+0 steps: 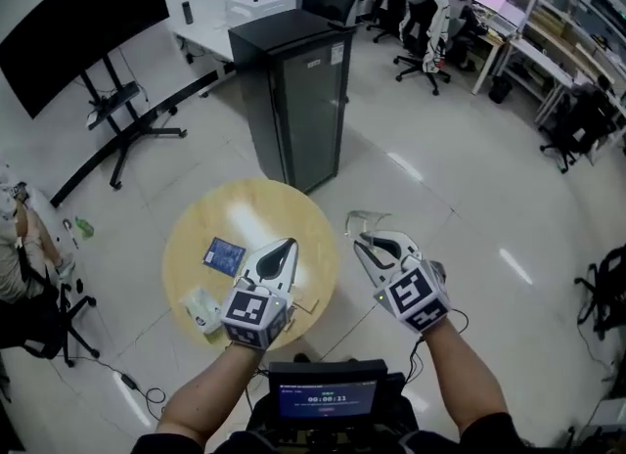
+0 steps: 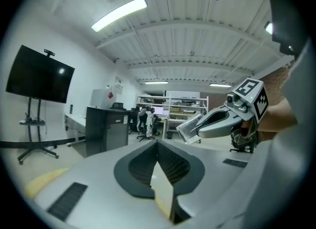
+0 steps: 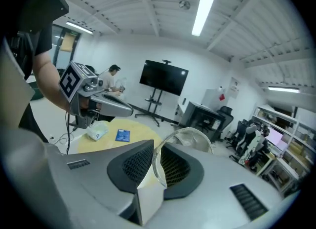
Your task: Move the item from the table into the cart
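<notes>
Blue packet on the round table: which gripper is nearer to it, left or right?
Left. The left gripper hangs over the table just right of the blue packet; the right gripper, shut on a clear plastic cup, is beyond the table's right edge.

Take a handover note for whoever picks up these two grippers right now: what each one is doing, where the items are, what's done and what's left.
Left gripper: jaws together, empty, over the round table.
Right gripper: shut on the rim of a clear plastic cup, held past the table's right edge, above the floor.
On the table: a blue packet and a white packet.
Done: the cup is off the table.
Left: place the cup in the cart, which shows in no view; probably the two packets after that.
</notes>
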`<state>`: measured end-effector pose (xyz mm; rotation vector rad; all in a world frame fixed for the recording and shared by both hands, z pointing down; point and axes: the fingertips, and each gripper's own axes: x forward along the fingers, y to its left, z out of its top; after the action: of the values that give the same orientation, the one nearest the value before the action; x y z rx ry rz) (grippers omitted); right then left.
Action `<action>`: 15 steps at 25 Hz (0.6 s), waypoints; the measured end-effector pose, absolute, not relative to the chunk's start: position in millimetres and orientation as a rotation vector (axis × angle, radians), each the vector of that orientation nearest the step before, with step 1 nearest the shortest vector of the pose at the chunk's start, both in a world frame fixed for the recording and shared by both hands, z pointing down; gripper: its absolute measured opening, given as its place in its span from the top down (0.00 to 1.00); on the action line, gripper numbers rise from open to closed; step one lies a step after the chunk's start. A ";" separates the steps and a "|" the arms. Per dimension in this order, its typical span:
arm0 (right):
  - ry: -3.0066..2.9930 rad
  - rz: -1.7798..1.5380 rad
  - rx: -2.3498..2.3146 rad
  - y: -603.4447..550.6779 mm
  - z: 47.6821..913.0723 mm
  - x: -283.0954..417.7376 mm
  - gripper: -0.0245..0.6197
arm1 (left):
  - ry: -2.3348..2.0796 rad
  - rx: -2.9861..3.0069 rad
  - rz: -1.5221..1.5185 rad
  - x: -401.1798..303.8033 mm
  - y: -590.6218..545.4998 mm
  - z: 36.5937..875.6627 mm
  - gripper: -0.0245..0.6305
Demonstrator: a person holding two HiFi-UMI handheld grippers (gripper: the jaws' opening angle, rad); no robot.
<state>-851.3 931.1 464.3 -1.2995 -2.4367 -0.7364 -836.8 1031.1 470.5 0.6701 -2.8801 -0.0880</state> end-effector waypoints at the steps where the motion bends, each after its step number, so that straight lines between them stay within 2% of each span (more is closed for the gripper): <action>1: -2.470 -0.714 -1.247 895.6 457.8 -846.2 0.90 | -2.873 0.742 -0.094 -838.5 994.1 464.6 0.96; 7: -2.605 -0.603 -0.965 675.1 438.2 -817.7 0.90 | -2.763 1.060 -0.109 -847.9 765.5 453.5 0.96; 15: -2.743 -0.493 -0.575 395.7 423.1 -752.7 0.90 | -2.599 1.444 -0.062 -810.2 465.5 449.8 0.96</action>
<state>-752.7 395.7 423.1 -0.5747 -2.7432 -0.4932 -810.2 465.5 449.8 1.4444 -2.5990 -0.0620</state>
